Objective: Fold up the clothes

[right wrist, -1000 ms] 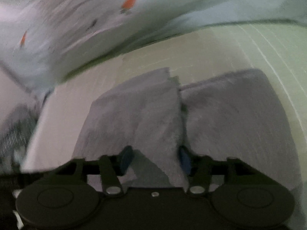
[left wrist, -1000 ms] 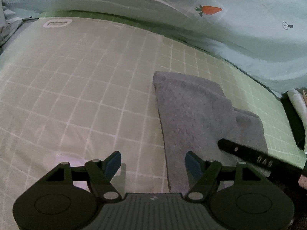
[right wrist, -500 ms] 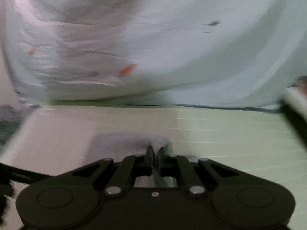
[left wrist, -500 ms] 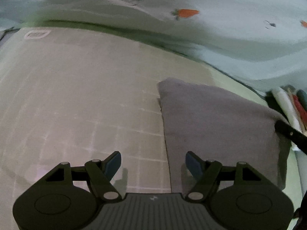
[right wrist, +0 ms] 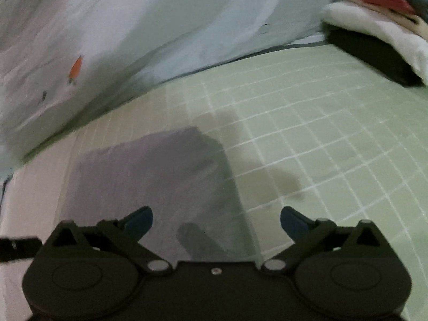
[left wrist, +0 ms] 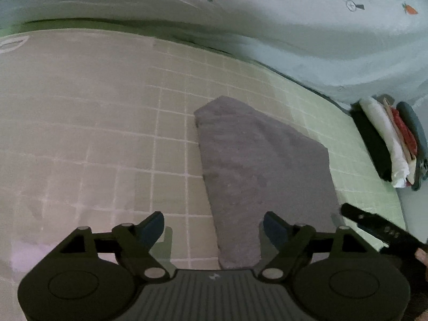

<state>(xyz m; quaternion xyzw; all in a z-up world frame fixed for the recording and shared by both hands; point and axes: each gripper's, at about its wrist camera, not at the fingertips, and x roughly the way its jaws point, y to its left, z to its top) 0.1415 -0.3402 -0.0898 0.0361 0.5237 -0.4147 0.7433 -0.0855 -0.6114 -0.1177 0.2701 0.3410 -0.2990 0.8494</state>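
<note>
Green grid-checked bed sheet [left wrist: 107, 133], carrot-print quilt [left wrist: 294, 26] bunched at 12 o'clock. Folded grey towel [left wrist: 262, 165] lies flat mid-sheet. Left gripper [left wrist: 214, 226] jaws opening, nothing gripped. Right gripper [right wrist: 216, 218] jaws opening wide, empty above the towel. Stack of folded clothes [left wrist: 393, 144] at 3 o'clock.

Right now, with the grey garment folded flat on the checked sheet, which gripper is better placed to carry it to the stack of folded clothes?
Probably the right gripper. The stack lies on its side, the folded grey garment sits between its opening, empty jaws. The left gripper, also opening, is farther from the stack.
</note>
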